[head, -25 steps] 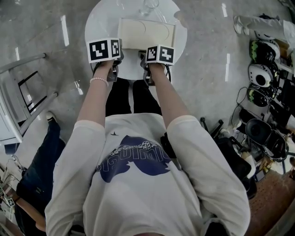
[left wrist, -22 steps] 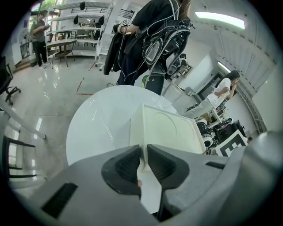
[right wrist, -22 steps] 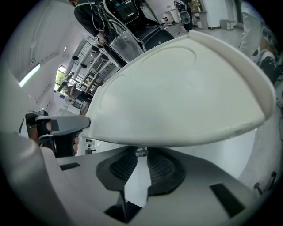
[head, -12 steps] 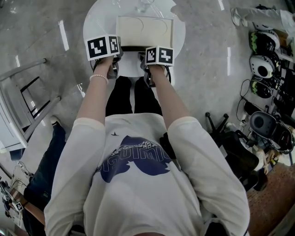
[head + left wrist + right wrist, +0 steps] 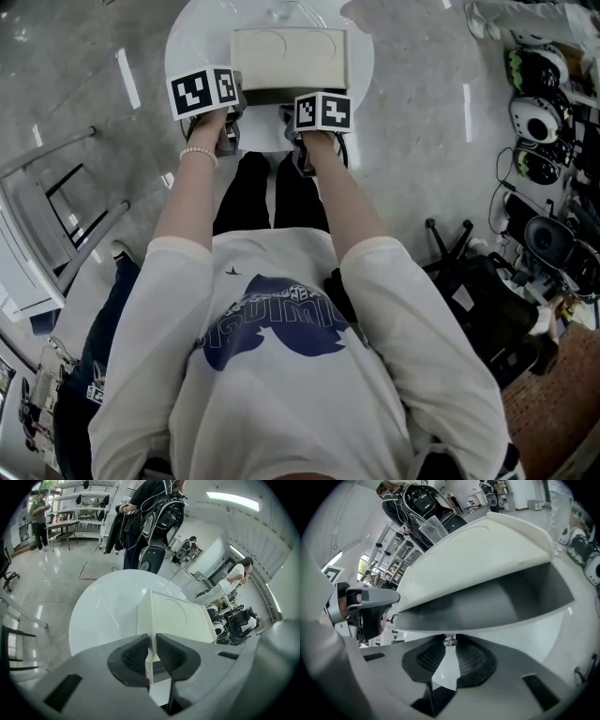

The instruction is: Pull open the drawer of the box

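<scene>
**Head view.** We find the box (image 5: 289,56) on a round white table (image 5: 192,42), directly ahead of both tongs. Its long axis runs crosswise, from just ahead of the left tongs (image 5: 232,103) to just ahead of the right tongs (image 5: 292,114). Its front face is turned back toward them. A dark strip along that near face marks the drawer (image 5: 277,97), which stands partly out. Helmets (image 5: 532,117) lie on the floor well off to the right of the right tongs, far from the drawer's path.

**Left gripper view.** The jaws are nearly together. The pads press on the box's near upright corner, one pad on each side of it. The box top stretches away ahead and to the right of the tips. Beyond the table, well ahead of these tongs, a bystander (image 5: 154,513) in a harness of cables stands on the floor.

**Right gripper view.** The jaws stand narrowly apart and pinch a small metal knob (image 5: 450,641) on the drawer's front wall. Just past the tips, the drawer's grey inside lies open beneath the box top. A clear cup (image 5: 432,527) stands behind the box, on the side away from the tongs. The left tongs show at the far left, at the box's corner.
</scene>
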{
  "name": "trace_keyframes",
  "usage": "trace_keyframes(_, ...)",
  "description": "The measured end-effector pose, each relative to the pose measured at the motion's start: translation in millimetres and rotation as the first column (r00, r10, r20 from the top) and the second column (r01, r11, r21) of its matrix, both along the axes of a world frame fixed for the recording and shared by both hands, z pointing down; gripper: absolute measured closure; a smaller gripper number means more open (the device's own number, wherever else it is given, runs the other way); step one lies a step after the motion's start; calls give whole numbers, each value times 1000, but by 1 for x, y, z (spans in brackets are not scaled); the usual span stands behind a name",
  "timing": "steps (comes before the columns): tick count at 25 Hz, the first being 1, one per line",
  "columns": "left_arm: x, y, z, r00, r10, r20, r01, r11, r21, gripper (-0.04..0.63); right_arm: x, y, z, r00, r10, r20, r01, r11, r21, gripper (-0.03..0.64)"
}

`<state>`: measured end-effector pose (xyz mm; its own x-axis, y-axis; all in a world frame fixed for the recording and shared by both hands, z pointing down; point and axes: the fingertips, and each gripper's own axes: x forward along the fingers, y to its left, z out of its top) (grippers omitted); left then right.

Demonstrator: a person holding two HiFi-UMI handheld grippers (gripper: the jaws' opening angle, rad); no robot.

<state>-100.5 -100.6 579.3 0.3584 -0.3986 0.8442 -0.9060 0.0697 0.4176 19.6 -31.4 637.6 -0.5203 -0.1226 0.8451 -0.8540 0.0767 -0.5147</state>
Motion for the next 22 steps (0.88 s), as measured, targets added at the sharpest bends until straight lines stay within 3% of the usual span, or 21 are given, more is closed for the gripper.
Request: trace_keyframes(22, 0, -1, 1, 1000, -4, -10, 4, 1000, -9, 534, 2, 11, 0, 1000, 8, -5, -8, 1000, 10, 555)
